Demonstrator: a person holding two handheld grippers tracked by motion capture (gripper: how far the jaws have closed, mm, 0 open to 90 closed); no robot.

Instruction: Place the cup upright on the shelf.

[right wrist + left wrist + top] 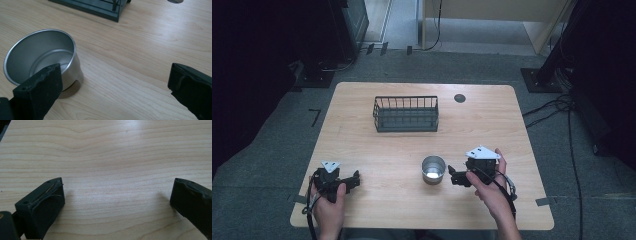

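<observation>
A steel cup [433, 169] stands upright on the wooden table [492, 125], mouth up and with nothing in it, and serves here as the landmark. The right gripper [454, 176] sits just to the right of the cup, held low over the table by the person's right hand [486, 184], its jaws pointing toward the cup. In the right gripper view the 2 black jaws stand wide apart and grip nothing; the cup [41, 56] appears just beyond the left jaw, very near it, though whether the jaw tip touches the cup wall is hard to judge from this angle.

The left gripper [356, 177] lies well to the left of the cup, at about the same depth on the table, in the person's left hand [331, 200]. Its jaws are also spread wide with nothing between them; the left gripper view shows bare wood grain [112, 170] under and ahead of them.

A dark wire basket [406, 114] stands well behind the cup, slightly to its left, and holds nothing. A small round dark grommet [460, 98] is set in the tabletop farther back and to the right of the cup.
</observation>
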